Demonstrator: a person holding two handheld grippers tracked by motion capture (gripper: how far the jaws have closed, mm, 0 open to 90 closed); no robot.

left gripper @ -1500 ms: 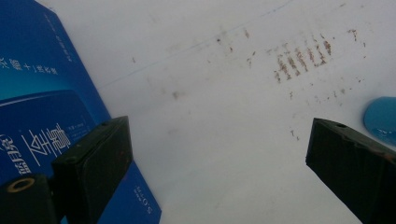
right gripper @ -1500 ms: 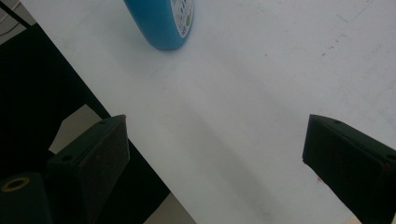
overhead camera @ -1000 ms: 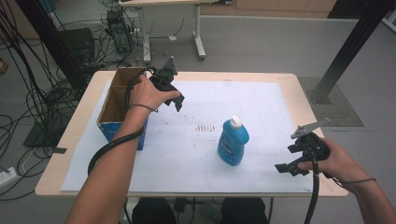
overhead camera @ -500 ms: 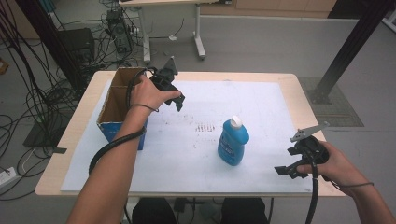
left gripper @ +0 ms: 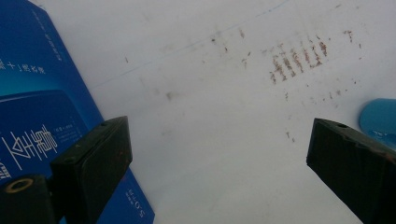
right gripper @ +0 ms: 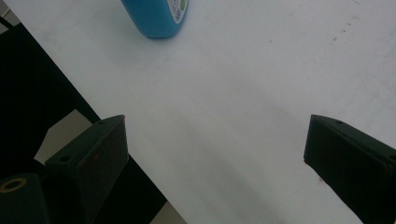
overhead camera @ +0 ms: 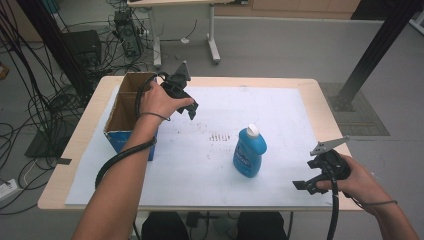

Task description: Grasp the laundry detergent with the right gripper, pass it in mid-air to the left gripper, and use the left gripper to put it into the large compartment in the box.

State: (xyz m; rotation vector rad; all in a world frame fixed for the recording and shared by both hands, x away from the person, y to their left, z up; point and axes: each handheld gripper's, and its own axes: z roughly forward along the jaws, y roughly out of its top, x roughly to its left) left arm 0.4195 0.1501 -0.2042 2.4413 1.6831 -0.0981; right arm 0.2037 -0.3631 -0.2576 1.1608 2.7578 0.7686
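bg: cables (overhead camera: 30, 100) – floor, far left | desk legs (overhead camera: 212, 42) – behind table

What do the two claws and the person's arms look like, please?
Both claws, left claw and right claw, are black, with blocky black jaws. A grey three-cornered plate tops the right one. A black cable trails along the left forearm. The arms are bare, with a thin band at the left wrist.

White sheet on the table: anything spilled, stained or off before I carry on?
A patch of short reddish-brown streaks marks the white sheet between the cardboard box and the upright blue bottle. It looks dry, like old smears, not a spill. Nothing else stands out.
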